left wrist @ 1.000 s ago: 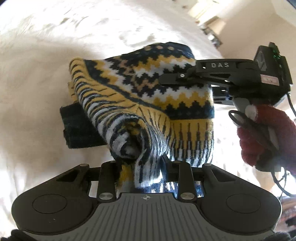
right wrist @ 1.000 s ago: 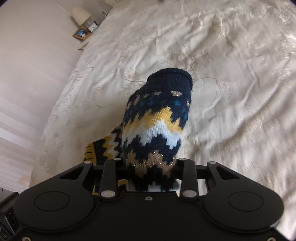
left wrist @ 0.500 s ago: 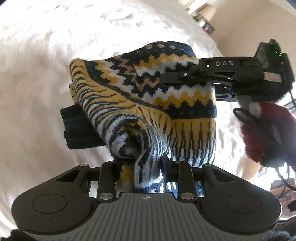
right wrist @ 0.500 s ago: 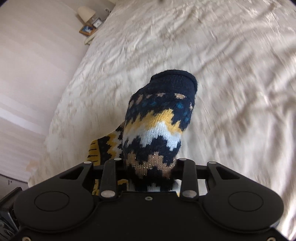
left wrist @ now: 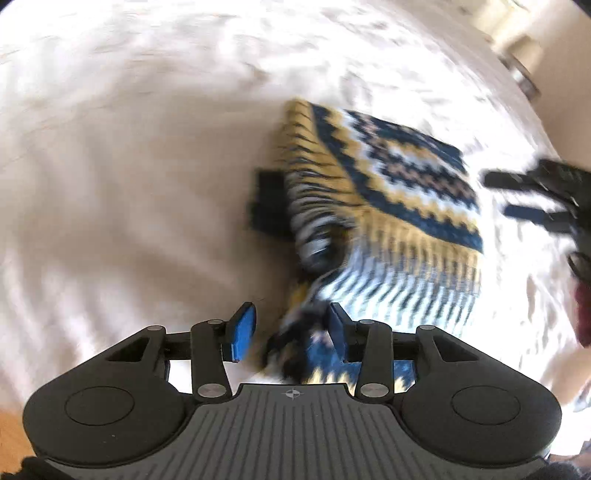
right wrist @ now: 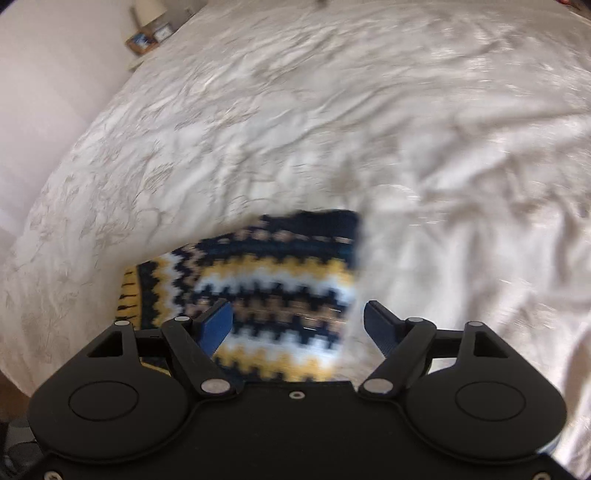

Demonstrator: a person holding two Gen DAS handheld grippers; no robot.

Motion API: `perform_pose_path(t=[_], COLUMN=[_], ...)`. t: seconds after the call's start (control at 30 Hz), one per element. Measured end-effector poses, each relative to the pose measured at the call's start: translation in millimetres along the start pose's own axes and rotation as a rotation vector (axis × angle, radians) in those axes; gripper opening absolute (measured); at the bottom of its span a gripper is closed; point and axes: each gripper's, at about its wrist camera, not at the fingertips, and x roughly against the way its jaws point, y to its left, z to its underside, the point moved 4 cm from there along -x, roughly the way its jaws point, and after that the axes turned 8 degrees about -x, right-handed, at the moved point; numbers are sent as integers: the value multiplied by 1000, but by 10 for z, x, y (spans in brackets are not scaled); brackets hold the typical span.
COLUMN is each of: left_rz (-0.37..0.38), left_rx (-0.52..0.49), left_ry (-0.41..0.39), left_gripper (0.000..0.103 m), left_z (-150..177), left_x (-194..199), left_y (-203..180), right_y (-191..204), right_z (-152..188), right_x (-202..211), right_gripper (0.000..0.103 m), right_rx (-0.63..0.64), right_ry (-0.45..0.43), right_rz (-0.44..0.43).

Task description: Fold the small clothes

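A small knitted sweater point(left wrist: 391, 206) with navy, yellow and white zigzag bands lies folded on the white bedspread point(left wrist: 129, 166). It also shows in the right wrist view point(right wrist: 273, 291). My left gripper point(left wrist: 290, 332) is open, with the sweater's near edge lying between its blue pads. My right gripper point(right wrist: 299, 325) is open just above the sweater's near part, and it also shows in the left wrist view point(left wrist: 532, 199) to the right of the sweater. Both views are blurred by motion.
The bedspread point(right wrist: 406, 129) spreads far around the sweater. A bedside table with a lamp and frames point(right wrist: 147, 29) stands at the far left corner. A wall runs along the bed's left side. A red-gloved hand point(left wrist: 581, 306) holds the right gripper.
Both grippers were shut on the sweater and held it up. Now both have opened, the sweater lies flat on the bed, and both grippers have drawn back from it.
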Motion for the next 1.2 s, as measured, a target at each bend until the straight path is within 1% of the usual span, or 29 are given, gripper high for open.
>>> perform_pose_path(t=[0.03,0.07,0.13,0.17,0.27,0.3,0.43,0.53,0.6,0.7,0.8,0.87,0.9,0.93,0.97,1.0,1.07,1.1,1.17,1.2], left_rz=[-22,-36,-48,-47,-37,-31,-35,-45,-61,-78,-98,-94,-89,-87,-87,-84,-78,-77,-68,-60], left_rx=[-4,-10,-19,-30,-92,-112,-187,-219,-227,-246,-271,-260,-249,-241,-239,-240,-240,-238,-237,-239], left_ry=[-20,-37,-80,-109,-168,-175,-153,-101,-64,-22,1,17,26,33,39,45,56,64,78,81], left_gripper=[41,41,41,41,41,41,41,42,42,42,53,63,65,70,75,77,85,87,94,95], left_z=[25,128,151,117,-136,-223,-459,-580,-560,-567,-585,-584,-583,-583,-582,-584,-590,-598,-615,-624], left_x=[90,221,410,443,424,395,112,-145,-131,-240,-358,-400,-426,-445,-471,-497,-538,-559,-603,-626], left_y=[32,-11,-14,-118,-414,-485,-736,-792,-703,-621,-569,-500,-464,-436,-409,-387,-351,-334,-305,-290], right_y=[-61,-106,-174,-188,-179,-163,-107,-69,-39,-17,-13,0,10,23,31,42,64,75,97,105], right_z=[21,42,77,95,143,153,162,167,165,169,189,205,211,217,224,228,239,246,260,267], right_x=[59,109,185,212,248,240,158,88,5,-140,-283,-369,-405,-441,-476,-502,-554,-580,-631,-654], right_gripper=[81,81,82,82,82,82,82,82,82,82,82,83,86,90,91,91,94,96,99,101], right_rx=[-10,-16,-19,-18,-9,-1,17,8,13,21,21,25,26,28,31,35,40,41,37,33], right_ry=[-16,-30,-54,-65,-86,-86,-71,-52,-32,2,40,64,73,82,92,99,111,116,125,126], right_rz=[-2,-2,4,7,12,17,41,51,69,105,130,146,152,158,167,177,195,202,213,221])
